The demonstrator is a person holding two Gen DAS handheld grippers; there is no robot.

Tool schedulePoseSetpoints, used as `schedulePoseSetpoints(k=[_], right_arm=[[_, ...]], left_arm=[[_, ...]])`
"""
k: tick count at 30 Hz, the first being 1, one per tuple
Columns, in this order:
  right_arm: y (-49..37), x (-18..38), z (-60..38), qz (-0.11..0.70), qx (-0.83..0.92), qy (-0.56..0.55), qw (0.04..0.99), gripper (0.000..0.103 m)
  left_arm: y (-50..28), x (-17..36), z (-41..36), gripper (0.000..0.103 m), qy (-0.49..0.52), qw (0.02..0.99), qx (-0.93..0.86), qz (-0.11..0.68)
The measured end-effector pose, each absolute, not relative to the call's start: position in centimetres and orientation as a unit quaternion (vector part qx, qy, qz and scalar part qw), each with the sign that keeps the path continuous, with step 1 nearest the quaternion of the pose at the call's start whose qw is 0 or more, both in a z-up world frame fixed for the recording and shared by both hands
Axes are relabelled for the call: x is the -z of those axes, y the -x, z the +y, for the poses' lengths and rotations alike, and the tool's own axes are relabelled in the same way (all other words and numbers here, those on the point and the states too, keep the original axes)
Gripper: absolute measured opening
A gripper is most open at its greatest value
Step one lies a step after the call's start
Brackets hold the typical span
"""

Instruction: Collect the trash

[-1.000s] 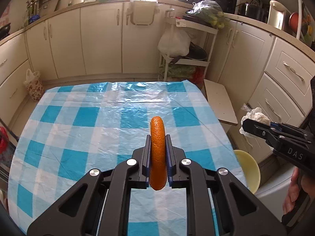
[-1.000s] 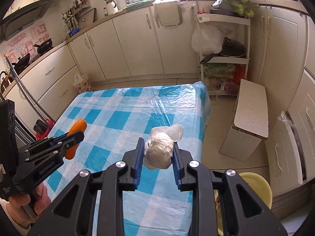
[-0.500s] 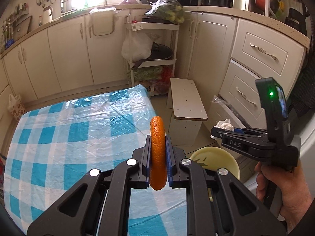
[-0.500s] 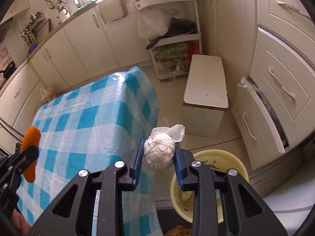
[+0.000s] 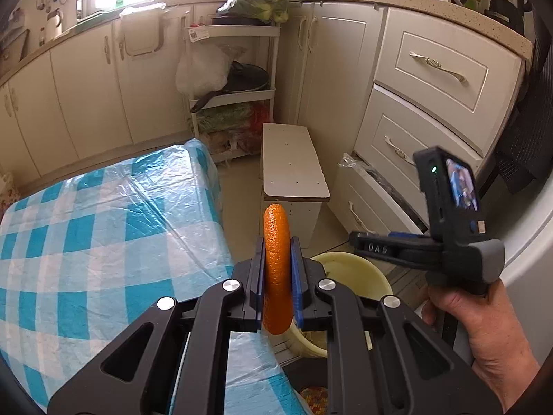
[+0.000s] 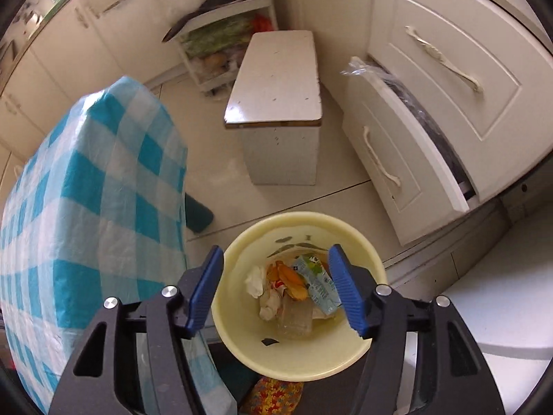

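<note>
My left gripper [image 5: 276, 243] is shut on a piece of orange peel [image 5: 275, 269], held on edge above the right edge of the table [image 5: 86, 242], short of the yellow bin [image 5: 363, 271]. In the right wrist view my right gripper [image 6: 276, 252] points down over the yellow bin [image 6: 297, 216]; its jaws are opening and nothing is between them. Crumpled white tissue [image 6: 257, 282] lies in the bin among peel and a green wrapper [image 6: 316, 283]. The left wrist view shows the right gripper [image 5: 366, 246] from the side, held by a hand [image 5: 484, 328].
The bin stands on the floor by the corner of the table [image 6: 86, 207] with its blue checked cloth. A white stool [image 6: 276, 83] stands behind it, a half-open lower drawer [image 6: 397, 145] to its right, and a shelf rack [image 5: 235, 97] by the cabinets.
Both grippers swung right, from over the table toward the bin. The right gripper tipped down and opened, and the white tissue wad left its jaws. The left still grips the peel.
</note>
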State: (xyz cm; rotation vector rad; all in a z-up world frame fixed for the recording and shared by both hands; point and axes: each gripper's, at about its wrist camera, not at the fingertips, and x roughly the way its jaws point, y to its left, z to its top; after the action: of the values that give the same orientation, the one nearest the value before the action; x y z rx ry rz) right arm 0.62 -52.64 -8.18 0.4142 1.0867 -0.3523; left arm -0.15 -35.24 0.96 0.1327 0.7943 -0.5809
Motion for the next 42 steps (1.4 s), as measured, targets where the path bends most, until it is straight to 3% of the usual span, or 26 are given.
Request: schedulePoseSetpoints(k=[6, 10, 25, 27, 31, 36, 42], right_arm=[[1.8, 1.8, -53.6, 0.372, 0.188, -0.225, 0.881, 0.077], [2.8, -0.8, -53.9, 0.31, 0.198, -0.228, 0.901, 0.081], [4.3, -2.8, -56.2, 0.247, 0.233, -0.251, 0.906, 0.082], [4.6, -3.3, -56.1, 0.239, 0.243, -0.238, 0.91, 0.084], [5.0, -3.4, -56.4, 0.228, 0.255, -0.234, 0.91, 0.085], [5.6, -3.7, -56.7, 0.214, 0.268, -0.232, 0.91, 0.085], [5.7, -4.1, -55.5, 0.23, 0.286, -0.197, 0.909, 0.085]], left_arm=[[0.5, 1.5, -38.4, 0.013, -0.066, 0.86, 0.301, 0.407], [0.8, 3.1, -40.6, 0.013, -0.073, 0.849, 0.313, 0.42], [0.8, 7.2, -47.1, 0.013, -0.085, 0.817, 0.332, 0.463], [0.5, 7.9, -47.7, 0.017, -0.088, 0.809, 0.331, 0.477], [0.3, 7.9, -47.5, 0.042, -0.09, 0.814, 0.318, 0.477], [0.3, 6.3, -45.8, 0.05, -0.086, 0.828, 0.307, 0.462], [0.6, 2.5, -41.1, 0.068, -0.076, 0.857, 0.273, 0.429]])
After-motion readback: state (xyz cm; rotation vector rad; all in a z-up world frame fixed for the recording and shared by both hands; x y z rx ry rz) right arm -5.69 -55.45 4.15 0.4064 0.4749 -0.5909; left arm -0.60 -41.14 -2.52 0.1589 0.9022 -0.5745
